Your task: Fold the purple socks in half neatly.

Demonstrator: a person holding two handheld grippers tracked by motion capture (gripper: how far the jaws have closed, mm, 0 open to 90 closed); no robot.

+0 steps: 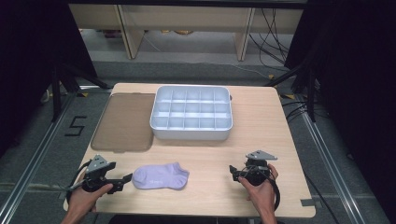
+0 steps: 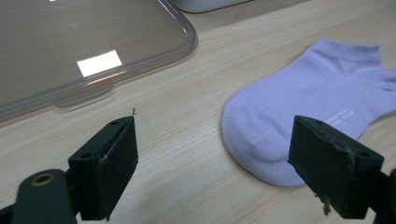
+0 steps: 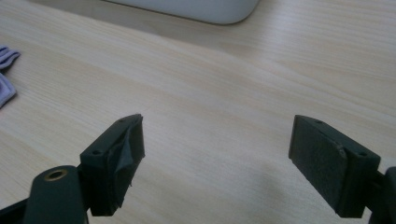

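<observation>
On the near part of the pale wooden surface, a lilac ankle sock lay flat, between the two grippers and much closer to the left one. In the high view its long axis ran left to right along the near edge, with the rounded toe toward the left gripper and the ribbed cuff opening toward the right gripper. The knit looked soft and fine, with a line of small pale lettering near the sole in the left gripper view.

The left gripper's fingers stood spread wide, holding nothing; the sock's toe lay just ahead of them, nearer the finger at the right of that view, and whether that finger touched it could not be told. The right gripper's fingers were likewise spread wide and empty, over bare wood grain, well apart from the sock, whose cuff edge showed at the left border of the right gripper view. Their black pads looked rough and worn, one with a torn, curling face.

Farther back sat a white plastic tray, rectangular with rounded corners and divided into a grid of small compartments. Just beside it, to the left, lay a flat translucent smoky lid with a raised rim and a small tab.
</observation>
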